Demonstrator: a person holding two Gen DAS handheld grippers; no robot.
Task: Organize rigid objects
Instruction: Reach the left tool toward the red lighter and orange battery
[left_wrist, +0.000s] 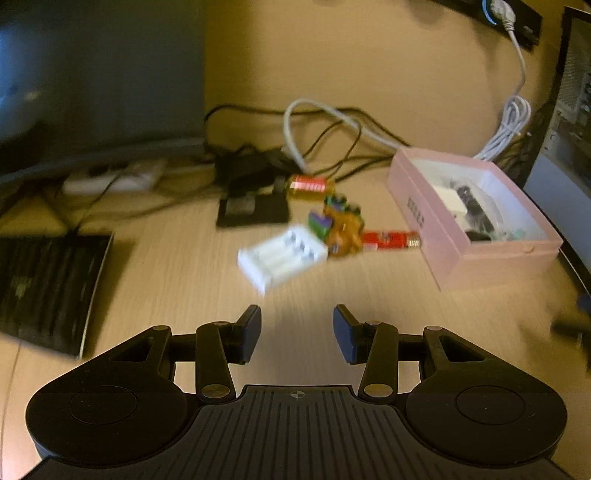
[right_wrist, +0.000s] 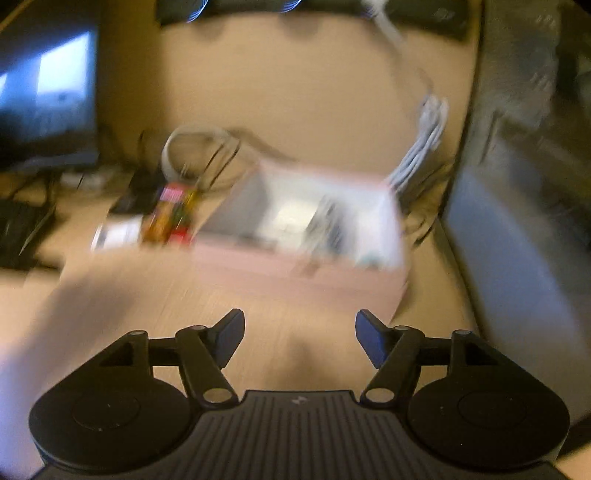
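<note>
Both my tongs gape, holding nothing: my left gripper (left_wrist: 297, 330) has bare desk ahead up to the white battery holder (left_wrist: 282, 258). Right of it, the pink box (left_wrist: 476, 258) lies open beyond my right gripper (right_wrist: 300, 341).

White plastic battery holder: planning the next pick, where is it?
In the left wrist view, the white plastic battery holder lies mid-desk, touching the battery pile, left of the pink box.

Bare desk (left_wrist: 295, 295) leads to charger (left_wrist: 282, 256), pink box (left_wrist: 469, 218) alongside.
</note>
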